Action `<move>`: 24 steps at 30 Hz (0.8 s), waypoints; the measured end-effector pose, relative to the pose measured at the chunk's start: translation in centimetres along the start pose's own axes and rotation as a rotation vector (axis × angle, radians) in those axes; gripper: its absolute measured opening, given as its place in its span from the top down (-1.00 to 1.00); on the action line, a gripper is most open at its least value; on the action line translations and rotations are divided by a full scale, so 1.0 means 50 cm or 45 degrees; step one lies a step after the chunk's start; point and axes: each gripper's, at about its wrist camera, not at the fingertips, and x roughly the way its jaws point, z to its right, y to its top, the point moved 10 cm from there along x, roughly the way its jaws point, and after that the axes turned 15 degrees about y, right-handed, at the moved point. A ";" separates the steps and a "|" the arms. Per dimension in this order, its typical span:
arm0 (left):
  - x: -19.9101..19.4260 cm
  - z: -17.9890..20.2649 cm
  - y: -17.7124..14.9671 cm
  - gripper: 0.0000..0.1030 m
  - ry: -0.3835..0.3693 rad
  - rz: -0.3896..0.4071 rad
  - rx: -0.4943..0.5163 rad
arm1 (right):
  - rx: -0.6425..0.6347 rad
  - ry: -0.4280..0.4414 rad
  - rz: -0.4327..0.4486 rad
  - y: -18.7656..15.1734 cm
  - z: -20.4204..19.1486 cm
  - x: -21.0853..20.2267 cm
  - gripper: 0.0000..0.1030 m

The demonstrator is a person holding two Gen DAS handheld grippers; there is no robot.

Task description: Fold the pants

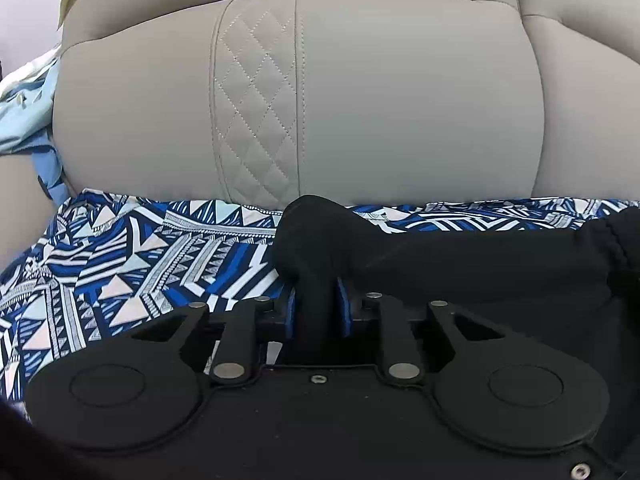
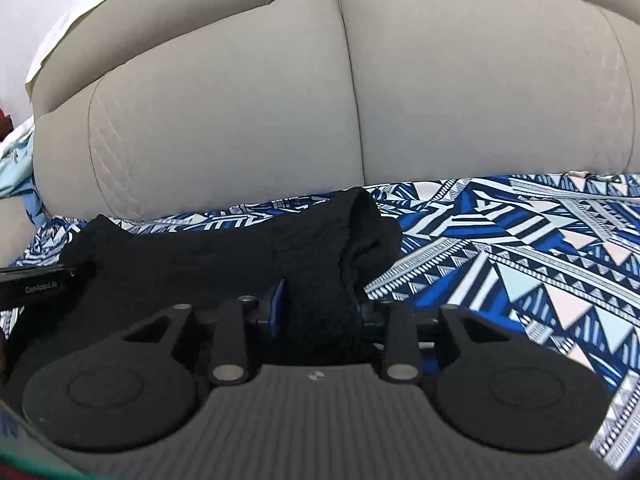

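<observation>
both grippers matte black plastic w/ blue pads. left gripper [image 1: 319,312]: round discs either side, silver rivets on the linkage arms, small screws below. right gripper [image 2: 316,312]: same, but ribbed grey plate behind the linkage.

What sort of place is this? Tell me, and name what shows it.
Most likely a living room at home. A beige upholstered sofa with diamond quilting fills the view, a blue patterned cloth covers its seat, and black pants lie on it, gripped by both grippers.
</observation>
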 end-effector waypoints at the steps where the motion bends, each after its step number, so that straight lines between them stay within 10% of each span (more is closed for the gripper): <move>1: 0.002 0.001 0.001 0.58 0.005 0.003 0.002 | 0.010 0.004 0.001 0.003 0.002 0.003 0.28; 9: -0.015 0.003 -0.005 0.43 0.119 0.026 0.071 | -0.064 -0.018 -0.038 -0.006 -0.014 -0.009 -0.28; 13: -0.036 -0.016 -0.013 -0.15 0.183 -0.041 0.027 | -0.121 -0.091 -0.059 -0.022 -0.025 -0.045 -0.58; 16: -0.062 -0.018 -0.024 -0.57 0.108 -0.064 0.027 | -0.063 -0.091 -0.052 -0.037 -0.021 -0.086 -0.78; 24: -0.150 -0.003 -0.082 -0.70 0.034 -0.002 0.062 | -0.088 -0.135 -0.049 -0.100 -0.033 -0.145 -0.98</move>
